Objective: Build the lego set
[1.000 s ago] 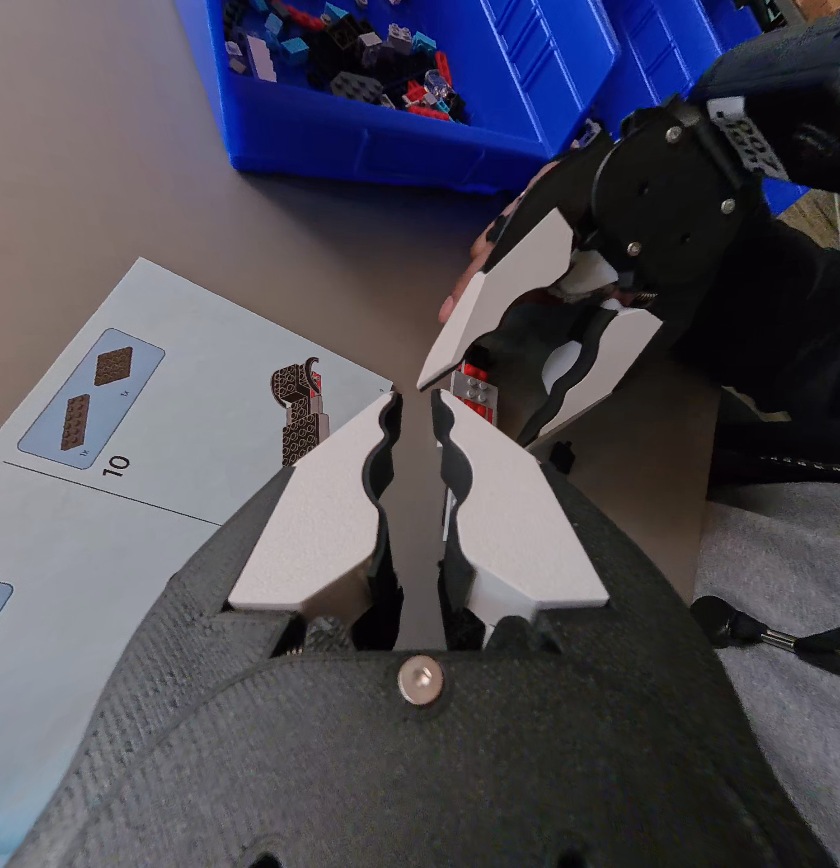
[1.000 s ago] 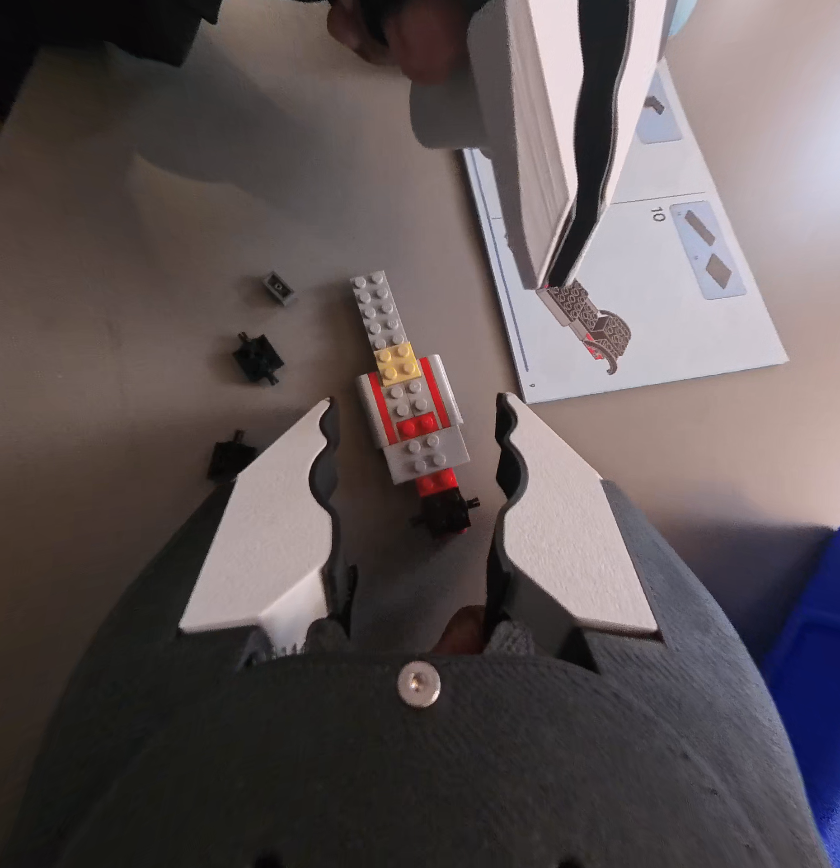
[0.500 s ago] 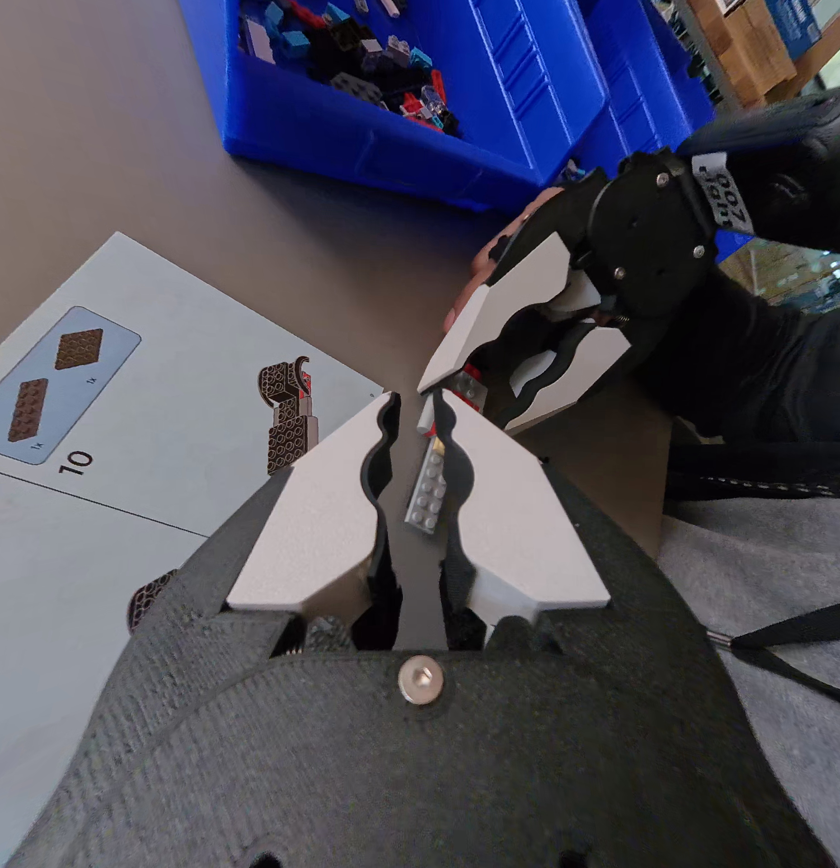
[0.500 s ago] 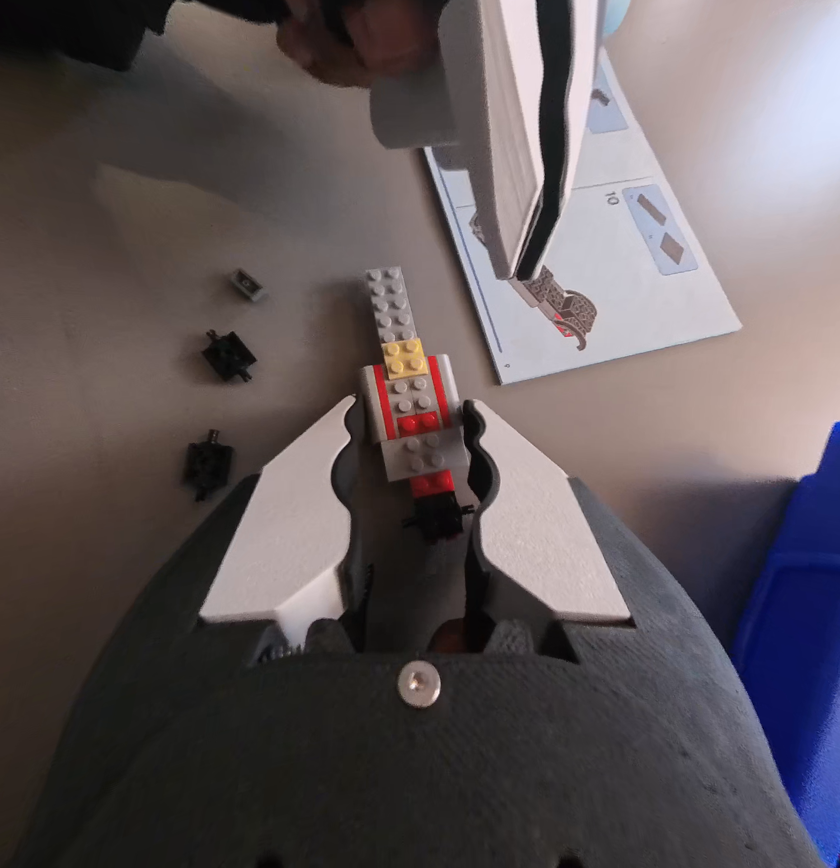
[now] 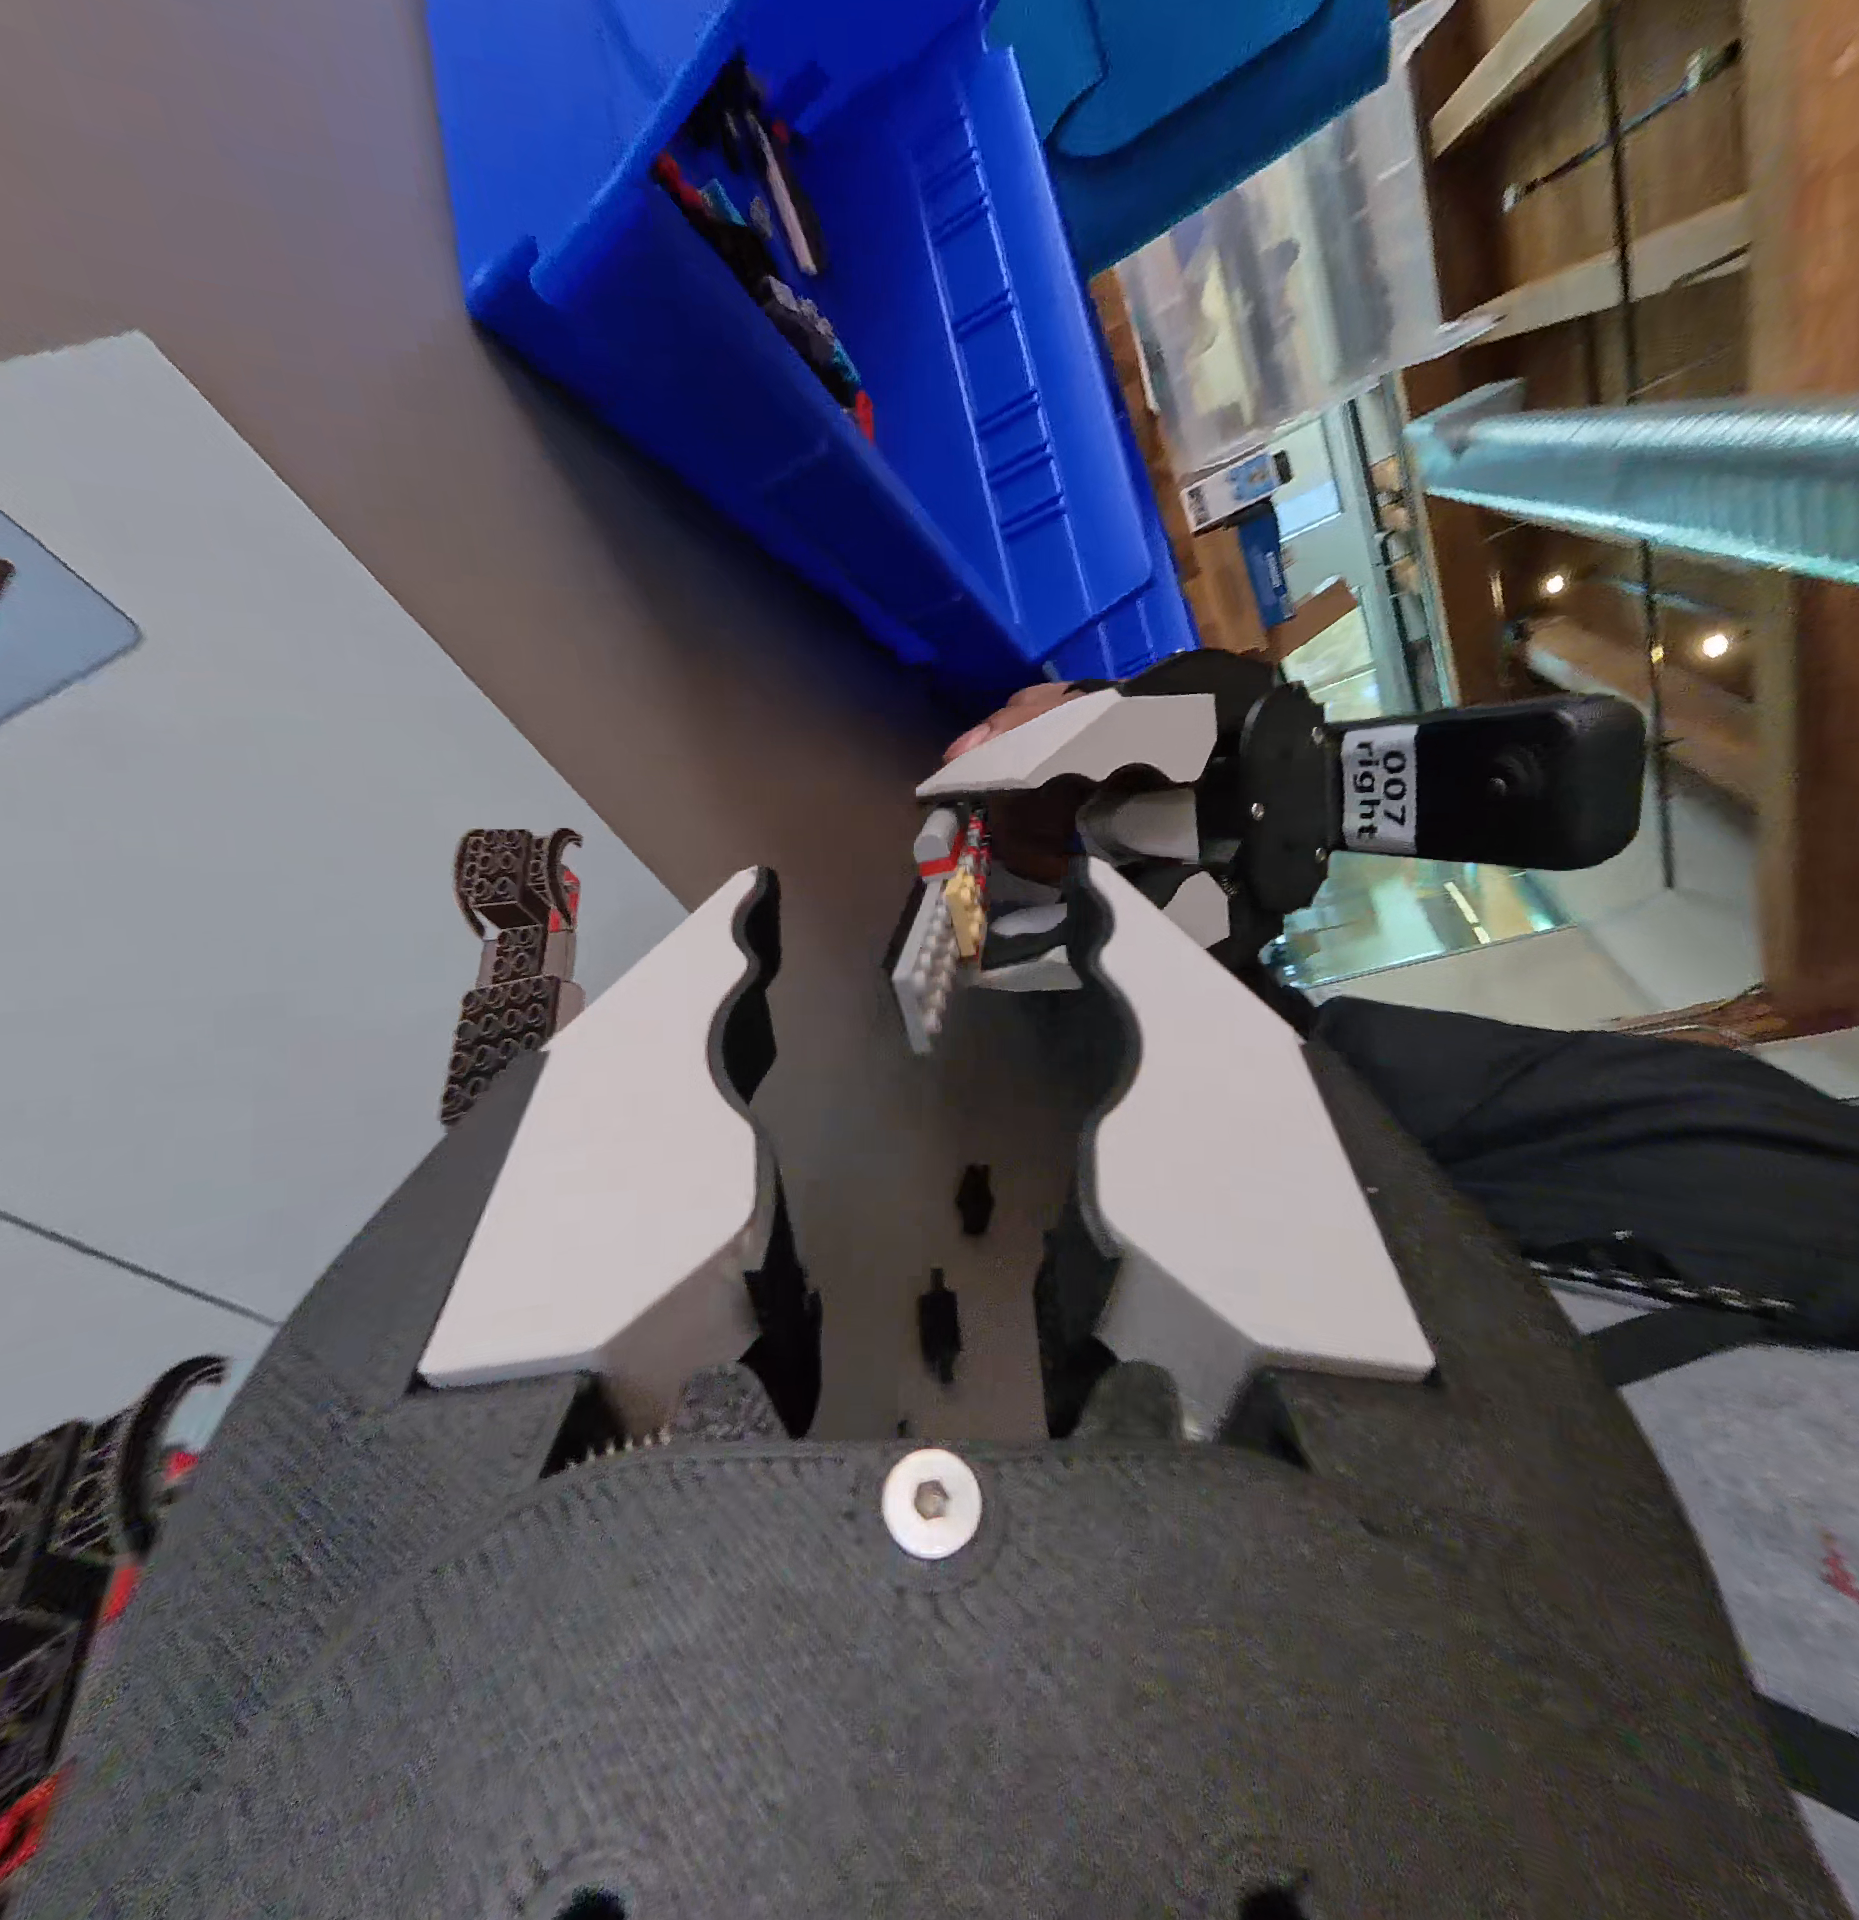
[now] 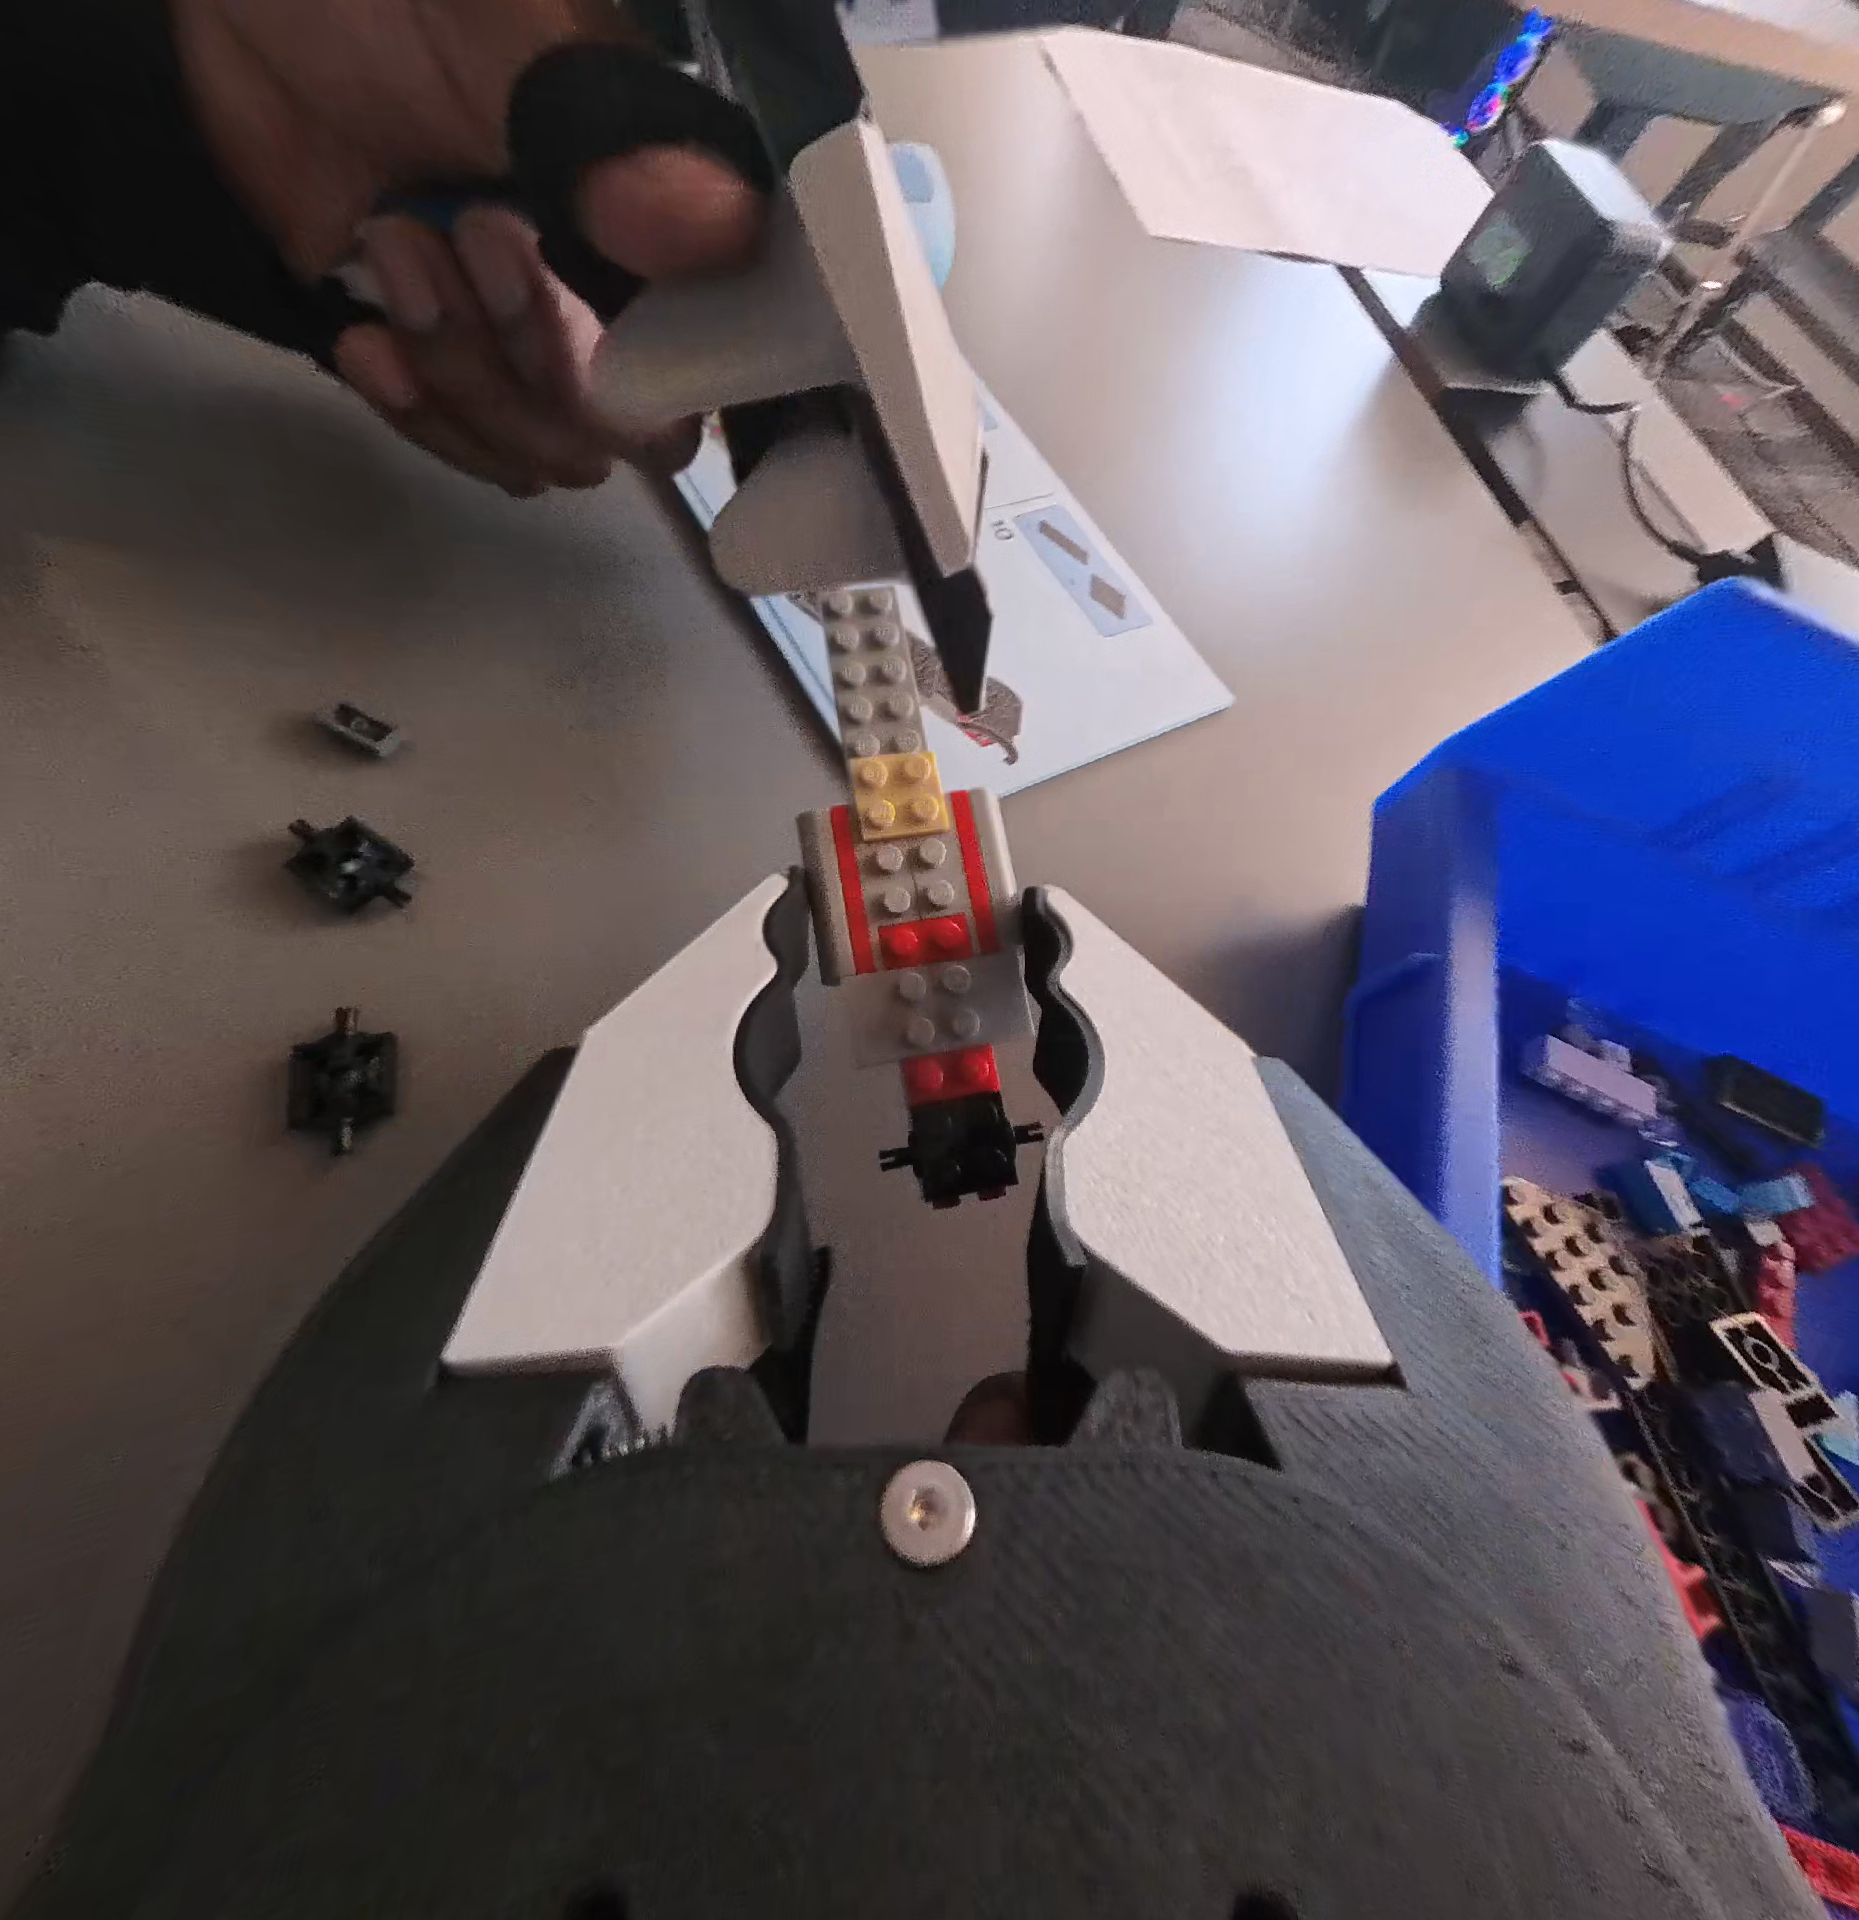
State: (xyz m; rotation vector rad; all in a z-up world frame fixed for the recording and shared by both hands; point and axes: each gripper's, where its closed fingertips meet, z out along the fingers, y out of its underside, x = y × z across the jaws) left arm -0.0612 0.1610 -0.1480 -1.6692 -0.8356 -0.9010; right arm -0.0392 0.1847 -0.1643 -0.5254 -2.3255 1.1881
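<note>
Grey table, two grippers, one little lego build held up off it.

Right gripper (image 6: pixel 912 935) is pinched narrow on the sides of the lego build (image 6: pixel 912 904), whose long grey strip points straight ahead, away from it. Left gripper (image 5: pixel 930 935) is spread wide and holds nothing; the strip's far end sits just ahead of it, near its right finger, so it is closest. Beyond lie three small dark pieces (image 6: pixel 348 862), the instruction sheet (image 6: pixel 1101 665) and a blue bin (image 6: pixel 1590 831). The build's underside is hidden.
</note>
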